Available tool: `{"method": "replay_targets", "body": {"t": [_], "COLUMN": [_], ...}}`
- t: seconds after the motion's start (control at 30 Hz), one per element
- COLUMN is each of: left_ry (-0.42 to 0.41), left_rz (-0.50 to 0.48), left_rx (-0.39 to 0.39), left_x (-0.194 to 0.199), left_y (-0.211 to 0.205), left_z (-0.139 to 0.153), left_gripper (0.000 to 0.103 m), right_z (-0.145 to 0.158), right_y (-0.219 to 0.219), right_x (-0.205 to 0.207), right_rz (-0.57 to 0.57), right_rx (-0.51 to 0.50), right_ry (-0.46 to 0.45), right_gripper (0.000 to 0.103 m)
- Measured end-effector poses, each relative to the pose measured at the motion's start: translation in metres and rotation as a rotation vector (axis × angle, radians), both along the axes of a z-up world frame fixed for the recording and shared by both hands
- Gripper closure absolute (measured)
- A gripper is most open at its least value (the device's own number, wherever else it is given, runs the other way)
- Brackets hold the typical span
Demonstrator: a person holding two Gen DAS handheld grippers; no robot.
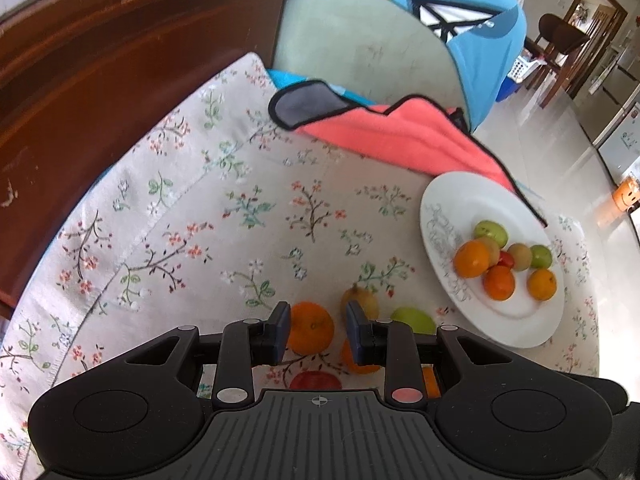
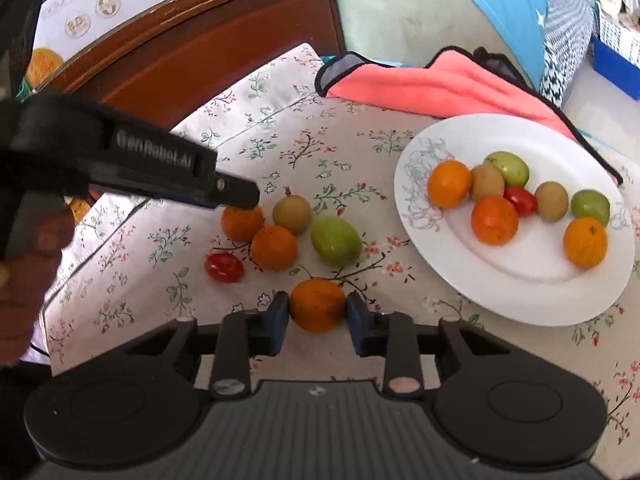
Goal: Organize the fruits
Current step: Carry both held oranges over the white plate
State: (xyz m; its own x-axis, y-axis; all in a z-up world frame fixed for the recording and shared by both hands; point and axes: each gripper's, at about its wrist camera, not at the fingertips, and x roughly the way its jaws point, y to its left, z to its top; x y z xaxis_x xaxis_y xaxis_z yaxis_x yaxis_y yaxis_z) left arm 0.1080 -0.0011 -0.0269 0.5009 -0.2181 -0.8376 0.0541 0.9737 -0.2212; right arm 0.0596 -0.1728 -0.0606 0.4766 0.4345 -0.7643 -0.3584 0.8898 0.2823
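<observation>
A white plate (image 2: 516, 292) at the right holds several fruits: oranges, green fruits, brown fruits and a small tomato; it also shows in the left wrist view (image 1: 452, 208). My right gripper (image 2: 317, 308) is shut on an orange (image 2: 317, 305) just above the tablecloth. Loose on the cloth lie two oranges (image 2: 274, 247), a brown fruit (image 2: 292, 214), a green fruit (image 2: 336, 241) and a tomato (image 2: 224, 267). My left gripper (image 1: 318, 326) is open, hovering over the far-left orange (image 1: 312, 328); it also shows in the right wrist view (image 2: 236, 194).
A floral tablecloth (image 1: 248, 208) covers the table. A pink cloth with black trim (image 2: 440, 84) lies behind the plate. A brown wooden headboard (image 1: 100, 60) and a green chair (image 1: 352, 40) stand at the back.
</observation>
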Motion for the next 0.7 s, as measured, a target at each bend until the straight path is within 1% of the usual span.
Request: {"method": "replay_targets", "body": {"t": [0.13,0.3,0.4,0.43,0.57,0.7], "left_ry": [-0.012,-0.014,-0.007,-0.003,0.032,0.007], "left_rz": [-0.010,0.001,0.020,0.025,0.018,0.014], "left_rx": [0.015,0.003,0.035,0.036,0.018,0.062], "left_x": [0.000,0.001,0.002,0.003,0.004,0.004], "left_y": [-0.005,-0.004,-0.002,-0.001,-0.003,-0.009], "left_z": [-0.001,0.000,-0.002,-0.003,-0.011,-0.014], "left_gripper": [0.074,0.074,0.073,0.071,0.068,0.070], "right_z": [0.001,0.002,0.001,0.002,0.001,0.000], "right_y": [0.000,-0.001,-0.002,-0.002,-0.002,-0.002], "right_x": [0.000,0.000,0.002,0.002,0.002,0.003], "right_rz": [0.002,-0.001,-0.011,-0.014,-0.018,-0.021], "right_rx": [0.008,0.011,0.014,0.015,0.017,0.022], "right_ry": [0.003,0.018,0.024,0.024,0.028,0.036], "right_gripper": [0.072,0.072,0.072,0.072,0.072,0.072]}}
